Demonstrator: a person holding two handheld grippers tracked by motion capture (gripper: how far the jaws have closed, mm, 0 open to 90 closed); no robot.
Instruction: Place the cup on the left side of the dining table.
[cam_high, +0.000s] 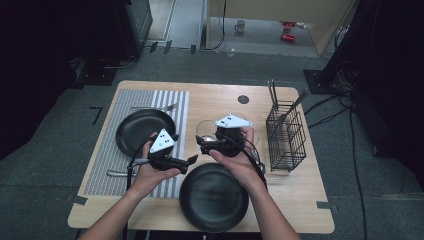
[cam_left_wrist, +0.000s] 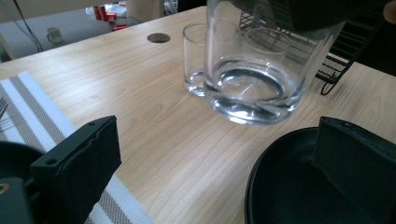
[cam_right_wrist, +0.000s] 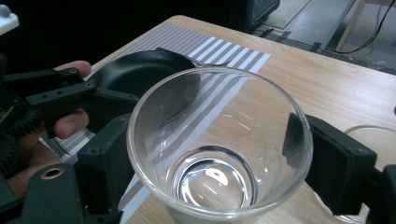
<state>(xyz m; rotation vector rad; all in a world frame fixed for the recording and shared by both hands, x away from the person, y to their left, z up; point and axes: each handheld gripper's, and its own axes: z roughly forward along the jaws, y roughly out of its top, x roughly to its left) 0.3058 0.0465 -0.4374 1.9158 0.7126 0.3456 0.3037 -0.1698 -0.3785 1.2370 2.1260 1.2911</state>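
Right gripper (cam_high: 206, 145) clamped on a clear glass (cam_right_wrist: 219, 144), jaws set wide against its two sides, the glass upright and empty, seen from above in the right gripper view. Held just off the wooden table (cam_high: 210, 100) near its middle, at about 12 o'clock from the near black plate (cam_high: 214, 197) and close to its rim. Left gripper (cam_high: 192, 161) open, nothing between its jaws, pointing toward 3 o'clock at the held glass, hovering at the edge of the striped mat (cam_high: 172, 100). A second glass (cam_left_wrist: 196, 58) standing on the table just behind the held one in the left gripper view. A second black plate (cam_high: 142, 130) on the mat at about 10 o'clock from the grippers. A black wire rack (cam_high: 286, 137) with utensils at 3 o'clock, apart from the glasses.
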